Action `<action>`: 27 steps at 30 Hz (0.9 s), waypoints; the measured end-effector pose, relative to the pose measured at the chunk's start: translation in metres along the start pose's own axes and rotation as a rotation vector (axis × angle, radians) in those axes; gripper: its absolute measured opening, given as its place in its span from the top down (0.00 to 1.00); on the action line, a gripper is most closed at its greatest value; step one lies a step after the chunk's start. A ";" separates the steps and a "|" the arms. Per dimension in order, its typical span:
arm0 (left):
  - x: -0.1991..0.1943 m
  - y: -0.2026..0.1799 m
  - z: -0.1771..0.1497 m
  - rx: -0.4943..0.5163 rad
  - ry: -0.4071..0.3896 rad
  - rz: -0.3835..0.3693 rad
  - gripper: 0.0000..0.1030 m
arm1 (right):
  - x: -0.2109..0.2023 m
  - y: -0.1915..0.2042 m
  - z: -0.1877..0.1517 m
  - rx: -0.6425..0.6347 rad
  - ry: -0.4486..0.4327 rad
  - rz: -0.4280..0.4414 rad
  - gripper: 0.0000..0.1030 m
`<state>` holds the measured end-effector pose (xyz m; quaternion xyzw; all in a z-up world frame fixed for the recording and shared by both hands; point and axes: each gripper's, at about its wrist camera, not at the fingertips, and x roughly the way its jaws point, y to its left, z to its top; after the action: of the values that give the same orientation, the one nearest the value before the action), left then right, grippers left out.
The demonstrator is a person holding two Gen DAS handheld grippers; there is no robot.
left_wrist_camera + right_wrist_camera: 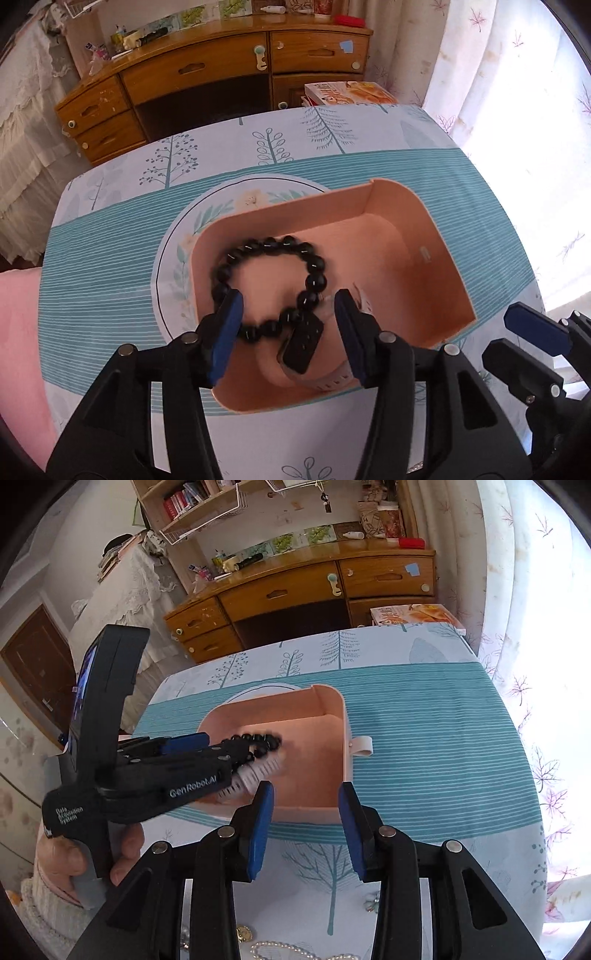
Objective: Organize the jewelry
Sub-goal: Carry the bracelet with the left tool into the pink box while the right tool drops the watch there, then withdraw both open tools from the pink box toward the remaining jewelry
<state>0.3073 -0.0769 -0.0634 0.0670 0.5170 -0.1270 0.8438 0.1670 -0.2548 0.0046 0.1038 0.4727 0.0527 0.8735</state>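
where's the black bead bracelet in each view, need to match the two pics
Left wrist view: the black bead bracelet lies low in the middle, inside the pink box, between the left claw's open jaws.
Right wrist view: the bracelet is left of centre, just past the left claw's tips, blurred, in the same box.
Shared landmark: the wooden dresser behind the table.
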 end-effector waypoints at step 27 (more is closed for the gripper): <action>-0.170 -0.020 -0.143 -0.111 -0.191 -0.055 0.53 | -0.111 0.041 -0.110 -0.069 -0.044 0.039 0.62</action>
<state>0.1052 -0.0366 0.0232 -0.0067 0.4422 -0.1272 0.8878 0.0142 -0.2221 0.0464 0.0840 0.4491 0.0835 0.8856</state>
